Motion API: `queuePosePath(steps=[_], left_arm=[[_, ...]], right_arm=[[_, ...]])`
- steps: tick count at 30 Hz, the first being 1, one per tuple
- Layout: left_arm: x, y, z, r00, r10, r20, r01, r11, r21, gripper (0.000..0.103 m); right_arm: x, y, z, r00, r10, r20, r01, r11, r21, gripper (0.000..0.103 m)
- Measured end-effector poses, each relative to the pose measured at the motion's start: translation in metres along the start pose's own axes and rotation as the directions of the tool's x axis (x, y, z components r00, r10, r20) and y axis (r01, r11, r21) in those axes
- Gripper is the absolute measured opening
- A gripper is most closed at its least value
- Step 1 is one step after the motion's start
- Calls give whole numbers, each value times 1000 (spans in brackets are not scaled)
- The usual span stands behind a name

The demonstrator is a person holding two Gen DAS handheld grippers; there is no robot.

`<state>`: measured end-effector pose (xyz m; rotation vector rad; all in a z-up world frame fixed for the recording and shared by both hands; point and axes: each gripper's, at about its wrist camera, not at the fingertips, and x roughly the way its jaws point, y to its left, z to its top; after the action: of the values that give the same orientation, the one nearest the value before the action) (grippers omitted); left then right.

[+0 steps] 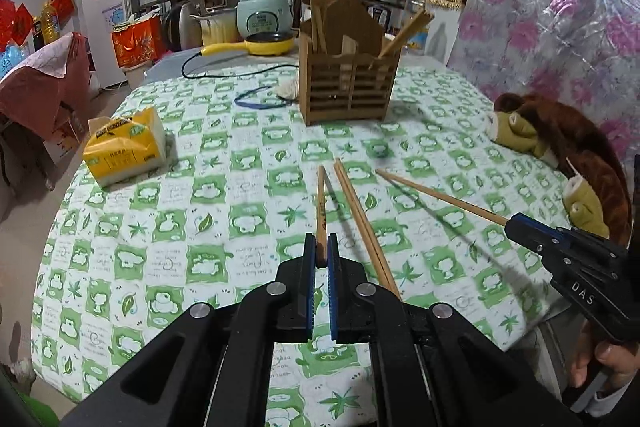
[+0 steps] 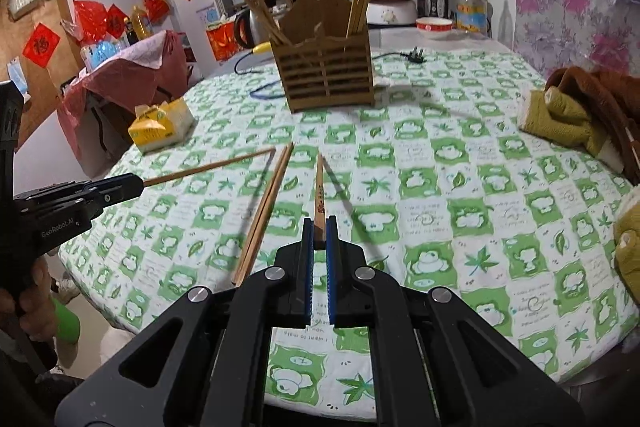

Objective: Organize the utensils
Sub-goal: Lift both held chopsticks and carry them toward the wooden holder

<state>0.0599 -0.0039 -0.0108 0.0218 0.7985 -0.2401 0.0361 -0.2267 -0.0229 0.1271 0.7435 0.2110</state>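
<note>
Left tongs [image 1: 321,251] and right tongs [image 2: 319,233] each pinch one thin wooden chopstick [image 1: 321,203] [image 2: 319,193]; a loose pair [image 1: 362,223] lies between on the green-checked counter [image 1: 208,163], the slatted wooden holder [image 1: 348,87] beyond.

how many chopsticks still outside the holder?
4: one in the left gripper, one in the right gripper, a pair lying on the tablecloth. Others stand in the wooden holder.

I see even, fairly bright indoor light on the tabletop [image 1: 200,187]. The chopsticks [image 2: 260,211] throw thin, soft shadows to the right. Fisheye bending curves the edges and dark corners vignette both views. Focus looks sharp, with slight softness far back.
</note>
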Motion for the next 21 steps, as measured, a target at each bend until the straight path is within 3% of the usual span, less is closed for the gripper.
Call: queuePosePath(steps=[21], left_arm=[[-32,2,24,997,-11,72,11,1000,1,6]], right_arm=[[-35,2,39,993,-13,121,15,1000,-15,7]])
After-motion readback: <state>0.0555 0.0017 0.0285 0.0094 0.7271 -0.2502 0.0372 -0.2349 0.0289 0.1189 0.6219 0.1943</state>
